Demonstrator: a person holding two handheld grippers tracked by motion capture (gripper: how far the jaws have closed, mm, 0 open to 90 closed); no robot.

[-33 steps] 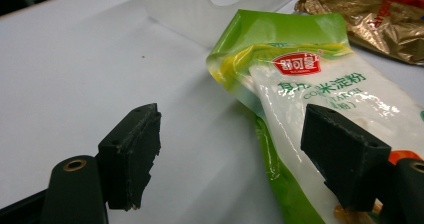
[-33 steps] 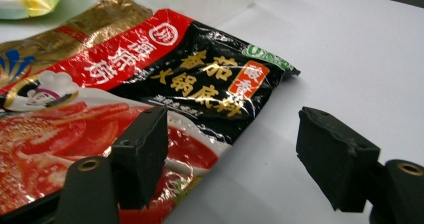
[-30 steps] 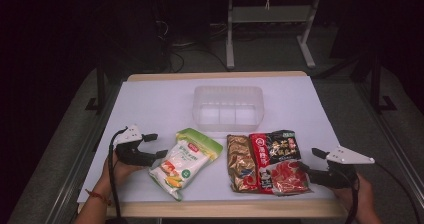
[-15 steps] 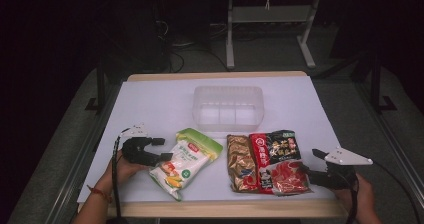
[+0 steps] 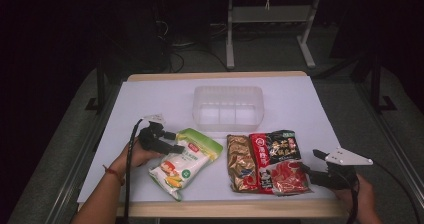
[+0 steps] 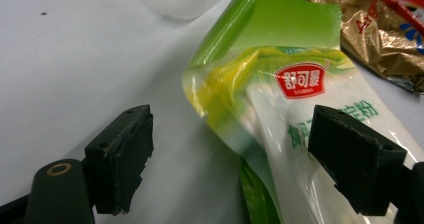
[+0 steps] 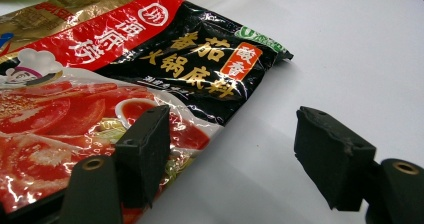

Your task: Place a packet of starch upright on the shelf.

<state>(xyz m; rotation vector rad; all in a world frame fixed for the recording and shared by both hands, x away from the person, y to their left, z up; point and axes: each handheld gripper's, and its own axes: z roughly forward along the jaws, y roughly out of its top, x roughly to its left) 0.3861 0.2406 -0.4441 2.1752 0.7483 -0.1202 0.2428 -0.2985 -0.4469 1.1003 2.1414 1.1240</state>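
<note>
As claws hover: both stand open, gripping nothing
Left claw (image 6: 230,154): jaws just widened, straddling green packet (image 6: 280,109) edge
Risk: slick film could slip free on closing
Right claw (image 7: 230,159): beside red sachet (image 7: 100,99)

The table top (image 5: 150,99) is plain white with a pale wood edge. The container (image 5: 228,107) is clear and frosty. One packet (image 5: 186,161) is white below a bright green top, with a red oval logo and yellow — green print. The middle packet (image 5: 240,163) is crinkled gold. The third packet (image 5: 278,160) is red and black, with gold lettering — tomato-red artwork below. Both grippers' pads (image 6: 120,156) are black.
</note>
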